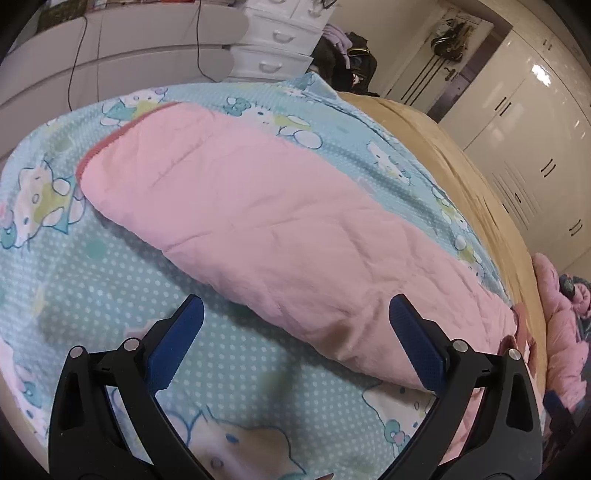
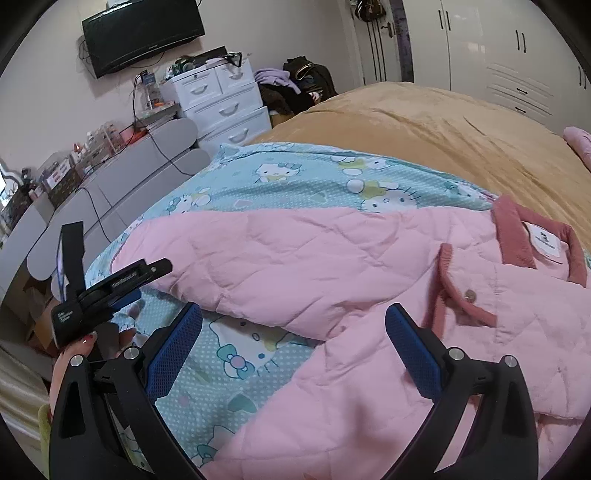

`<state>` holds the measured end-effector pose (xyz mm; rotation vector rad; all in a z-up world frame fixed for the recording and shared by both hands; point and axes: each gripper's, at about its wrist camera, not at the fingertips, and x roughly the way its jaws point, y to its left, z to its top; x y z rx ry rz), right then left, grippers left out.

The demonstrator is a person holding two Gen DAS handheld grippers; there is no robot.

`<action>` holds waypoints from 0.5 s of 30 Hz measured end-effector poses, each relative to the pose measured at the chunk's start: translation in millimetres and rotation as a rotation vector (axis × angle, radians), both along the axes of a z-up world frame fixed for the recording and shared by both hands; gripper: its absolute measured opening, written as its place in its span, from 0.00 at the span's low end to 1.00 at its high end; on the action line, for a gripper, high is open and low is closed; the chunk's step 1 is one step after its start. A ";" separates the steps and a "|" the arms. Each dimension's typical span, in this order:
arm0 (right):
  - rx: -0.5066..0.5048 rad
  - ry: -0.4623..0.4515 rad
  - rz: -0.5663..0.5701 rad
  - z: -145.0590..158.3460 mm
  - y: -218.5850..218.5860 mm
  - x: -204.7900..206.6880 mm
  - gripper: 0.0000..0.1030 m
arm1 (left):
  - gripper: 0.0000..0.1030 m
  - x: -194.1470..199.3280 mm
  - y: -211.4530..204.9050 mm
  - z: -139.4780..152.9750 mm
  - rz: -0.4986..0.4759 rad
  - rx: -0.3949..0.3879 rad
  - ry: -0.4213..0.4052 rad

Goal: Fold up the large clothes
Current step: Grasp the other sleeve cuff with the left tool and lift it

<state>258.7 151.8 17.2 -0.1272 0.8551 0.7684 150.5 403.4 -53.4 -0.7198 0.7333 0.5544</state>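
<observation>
A pink quilted jacket point(image 1: 266, 221) lies across a turquoise cartoon-print blanket point(image 1: 110, 280) on the bed. In the right wrist view the jacket point(image 2: 332, 266) shows its darker pink collar point(image 2: 517, 236) with a white label, a snap button and a sleeve point(image 2: 314, 406) running toward the camera. My left gripper point(image 1: 295, 314) hovers open just before the jacket's near folded edge, nothing between its blue pads. My right gripper point(image 2: 293, 321) is open above the sleeve and the jacket's body. The left gripper point(image 2: 110, 291), held by a hand, appears at the left of the right wrist view.
A tan bedspread point(image 2: 424, 125) covers the bed beyond the blanket. White drawers point(image 2: 221, 103), a wall TV point(image 2: 144, 33), a grey bench point(image 2: 122, 177) with cables, a pile of dark clothes point(image 2: 295, 88) and white wardrobes point(image 2: 498, 48) ring the bed. More pink clothing point(image 1: 561, 317) lies at the right.
</observation>
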 end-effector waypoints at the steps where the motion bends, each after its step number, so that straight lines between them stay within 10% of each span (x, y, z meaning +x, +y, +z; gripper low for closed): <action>1: -0.002 0.003 0.001 -1.8 1.0 -0.2 0.96 | 0.91 2.1 3.0 -2.8 0.005 0.006 0.010; 15: -0.013 0.037 -0.052 -13.0 -36.4 4.4 0.96 | 0.90 10.4 60.6 -21.9 0.110 -0.075 -0.086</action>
